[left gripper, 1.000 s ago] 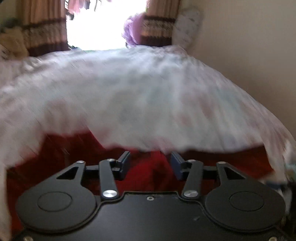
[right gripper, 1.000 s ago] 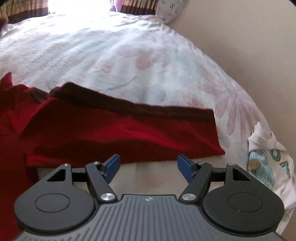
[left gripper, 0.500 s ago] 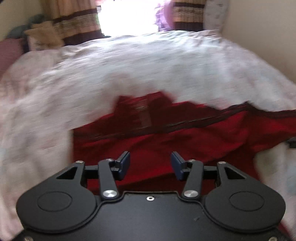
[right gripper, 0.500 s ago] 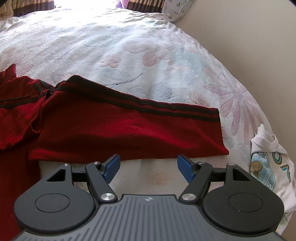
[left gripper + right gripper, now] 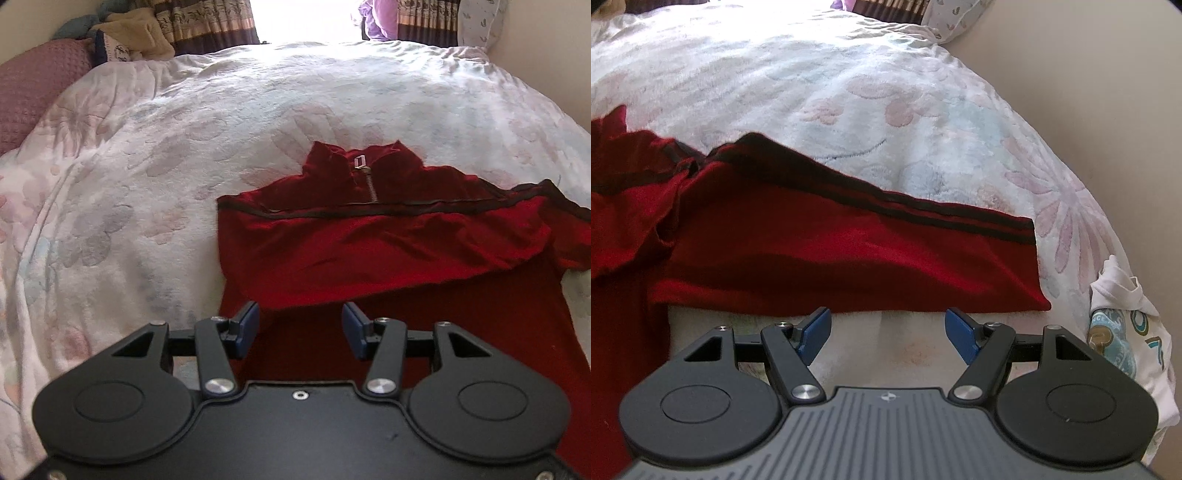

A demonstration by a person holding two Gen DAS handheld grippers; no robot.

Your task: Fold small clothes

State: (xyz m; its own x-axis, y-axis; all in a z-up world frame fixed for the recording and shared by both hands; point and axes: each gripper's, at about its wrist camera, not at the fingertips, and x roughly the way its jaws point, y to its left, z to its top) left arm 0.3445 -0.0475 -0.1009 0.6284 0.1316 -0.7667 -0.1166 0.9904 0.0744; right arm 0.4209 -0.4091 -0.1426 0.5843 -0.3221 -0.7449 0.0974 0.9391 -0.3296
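Observation:
A red zip-neck top [image 5: 388, 243] with dark stripes lies spread on the bed, collar away from me; one sleeve is folded across its chest. My left gripper [image 5: 300, 325] hovers open over the top's lower left part, nothing between its blue pads. In the right wrist view the other sleeve [image 5: 849, 251] stretches out to the right, cuff near the bed's edge. My right gripper [image 5: 886, 330] stands wide open just short of that sleeve's near edge, above the bare blanket, holding nothing.
A white floral blanket [image 5: 147, 192] covers the bed. A white printed garment [image 5: 1126, 332] lies bunched at the bed's right edge beside a beige wall [image 5: 1108, 74]. Pillows [image 5: 40, 88] and striped curtains [image 5: 214, 22] stand at the far end under a bright window.
The left wrist view swung sharply across the bed and settled over the top's left side; the blur has cleared. The right gripper has edged slightly closer to the outstretched sleeve.

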